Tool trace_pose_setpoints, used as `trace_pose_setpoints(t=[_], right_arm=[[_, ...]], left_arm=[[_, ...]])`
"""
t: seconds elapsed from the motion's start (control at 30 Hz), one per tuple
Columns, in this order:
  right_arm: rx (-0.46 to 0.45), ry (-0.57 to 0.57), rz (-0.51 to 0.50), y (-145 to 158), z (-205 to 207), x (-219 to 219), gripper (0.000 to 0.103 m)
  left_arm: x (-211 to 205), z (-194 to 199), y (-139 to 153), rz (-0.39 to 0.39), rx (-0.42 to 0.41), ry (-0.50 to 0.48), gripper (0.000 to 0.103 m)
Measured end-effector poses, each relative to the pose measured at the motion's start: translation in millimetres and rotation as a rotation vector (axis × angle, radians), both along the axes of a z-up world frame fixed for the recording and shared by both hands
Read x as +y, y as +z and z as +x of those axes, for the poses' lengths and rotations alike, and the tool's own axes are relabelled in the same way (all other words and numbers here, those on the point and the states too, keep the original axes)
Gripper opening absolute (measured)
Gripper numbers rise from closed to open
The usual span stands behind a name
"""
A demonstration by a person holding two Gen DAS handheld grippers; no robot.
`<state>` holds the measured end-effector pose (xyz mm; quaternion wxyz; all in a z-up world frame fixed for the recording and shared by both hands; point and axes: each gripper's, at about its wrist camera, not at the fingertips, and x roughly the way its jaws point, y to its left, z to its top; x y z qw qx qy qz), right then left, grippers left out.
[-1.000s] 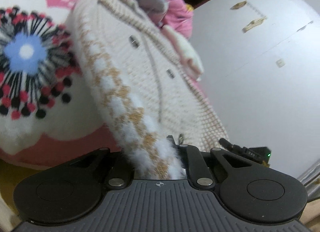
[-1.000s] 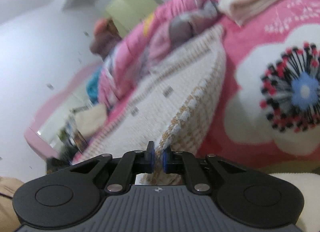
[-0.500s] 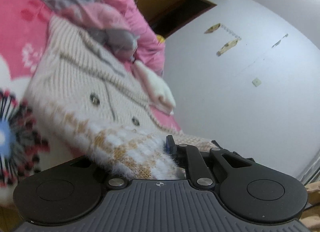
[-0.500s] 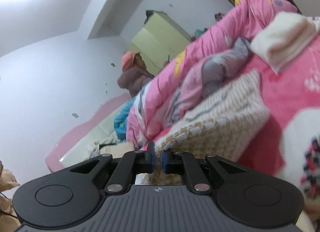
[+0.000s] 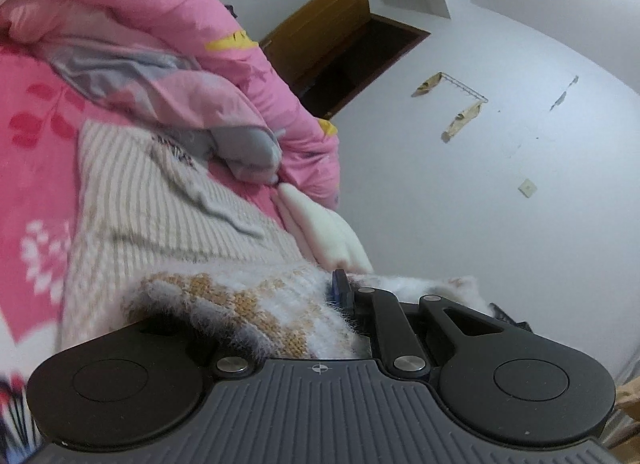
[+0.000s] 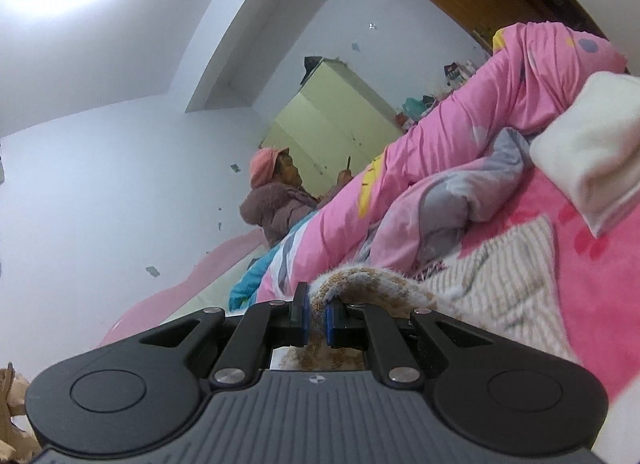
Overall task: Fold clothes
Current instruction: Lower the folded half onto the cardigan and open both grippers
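Note:
A cream knitted cardigan [image 5: 168,220] with grey stripes and a fuzzy tan-and-white hem lies on the pink flowered bed cover [image 5: 36,152]. My left gripper [image 5: 316,304] is shut on the fuzzy hem, which bunches over and hides its left finger; only the right blue pad shows. In the right wrist view the cardigan [image 6: 508,268] stretches away to the right, and my right gripper [image 6: 317,314] is shut on the other end of the tan hem, which curls up between the blue pads. Both grippers hold the hem lifted above the bed.
A rumpled pink and grey quilt [image 5: 168,56] lies heaped behind the cardigan. A folded white garment [image 6: 592,152] sits on the bed near it. A person [image 6: 280,192] in a pink cap sits beyond the bed by a pale green wardrobe [image 6: 336,120]. White walls and a dark doorway [image 5: 360,60] surround.
Both grippers have risen with the hem and tipped up toward level. The hem has lifted off the bed toward the collar end. The flower print has slid out of view.

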<state>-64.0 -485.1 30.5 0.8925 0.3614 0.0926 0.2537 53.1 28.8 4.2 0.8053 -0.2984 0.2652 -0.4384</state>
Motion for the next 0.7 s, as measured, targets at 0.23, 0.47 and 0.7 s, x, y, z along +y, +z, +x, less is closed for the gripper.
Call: trace_pose_setpoints(t=[0.23, 0.47, 0.7], right_arm=[[-0.009, 0.002, -0.008, -5, 59, -11, 0.008], [0.015, -0.011, -0.006, -20, 123, -29, 0.008], [0.126, -0.037, 0.0, -56, 194, -49, 0.008]], left_arm=[[-19, 49, 2, 0.076, -0.042, 0.038, 0.01], [-38, 108, -5, 0.143, -0.072, 0.062, 0.01], [-61, 175, -34, 0.224, -0.005, 0.085, 0.01]])
